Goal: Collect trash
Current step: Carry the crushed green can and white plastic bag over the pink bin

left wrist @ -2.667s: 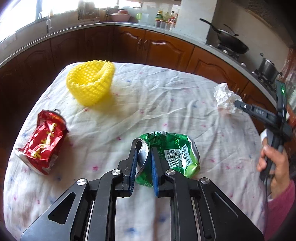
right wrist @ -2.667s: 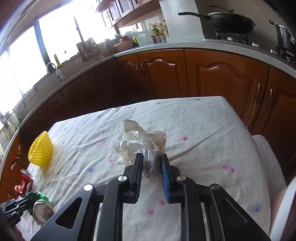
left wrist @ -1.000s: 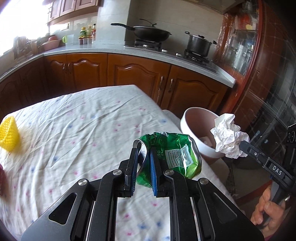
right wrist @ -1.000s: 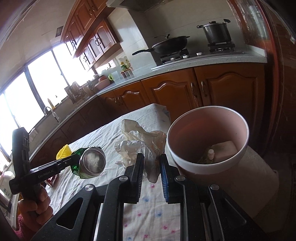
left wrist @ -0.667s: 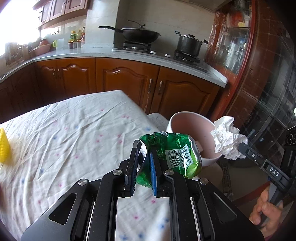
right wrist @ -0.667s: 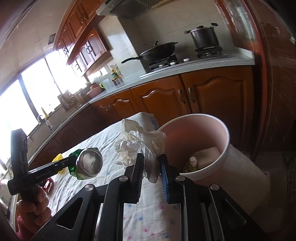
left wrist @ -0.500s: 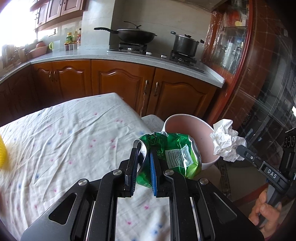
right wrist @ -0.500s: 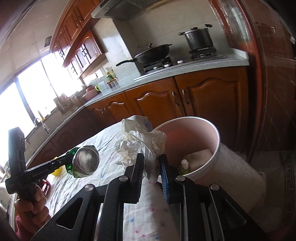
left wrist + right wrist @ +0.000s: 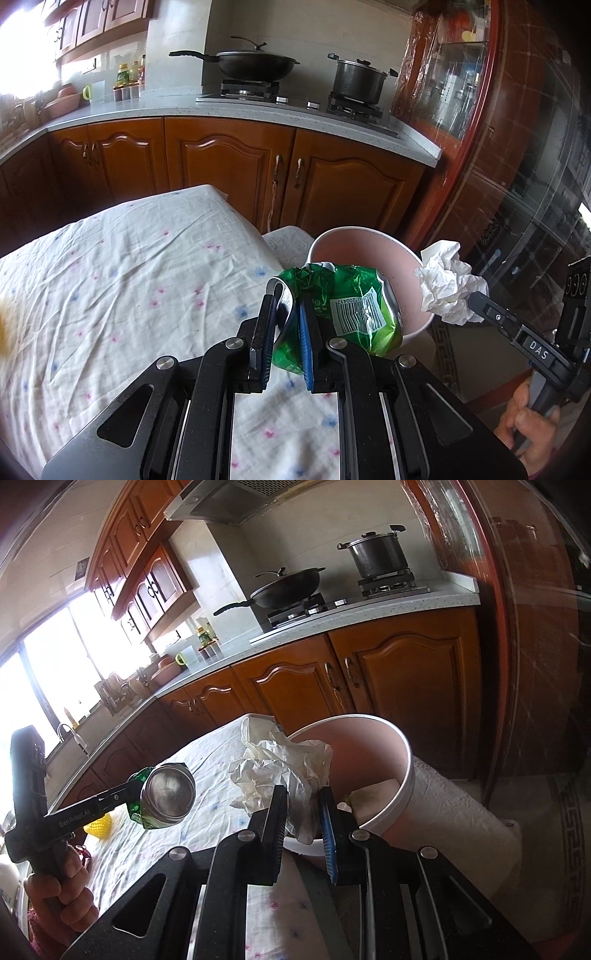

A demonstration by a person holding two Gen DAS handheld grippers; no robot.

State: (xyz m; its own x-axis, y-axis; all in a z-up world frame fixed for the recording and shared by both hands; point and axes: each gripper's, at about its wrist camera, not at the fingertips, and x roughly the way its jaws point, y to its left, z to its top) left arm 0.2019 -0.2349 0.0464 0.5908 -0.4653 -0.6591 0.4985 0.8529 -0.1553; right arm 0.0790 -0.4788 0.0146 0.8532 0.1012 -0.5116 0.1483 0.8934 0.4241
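Left gripper: the jaws are clamped on the rim end of a crushed green can. The can body extends ahead and to the right of the jaws, barcode label facing up, and is held in the air. Directly beyond the can, and partly hidden by it, stands a pink bin; its open mouth lies ahead-right of the jaws. Below and to the left of the jaws lies the table under a white flowered cloth. The bin stands just past the table's near corner.

Right gripper: the jaws are clamped on a crumpled white paper wad. The wad rises above and ahead of the jaws. Immediately right of and behind the wad is the pink bin, rim tilted toward the camera; some items lie inside it, too obscured to identify. In the left wrist view, the paper wad hangs at the bin's right rim, held at the tip of the right gripper.

To the left of the right jaws, the green can shows its silver end, over the cloth. A yellow object lies on the cloth further left, partly hidden.

Far ahead of both jaw pairs: wooden cabinets, a counter, a black wok and a steel pot on the stove.
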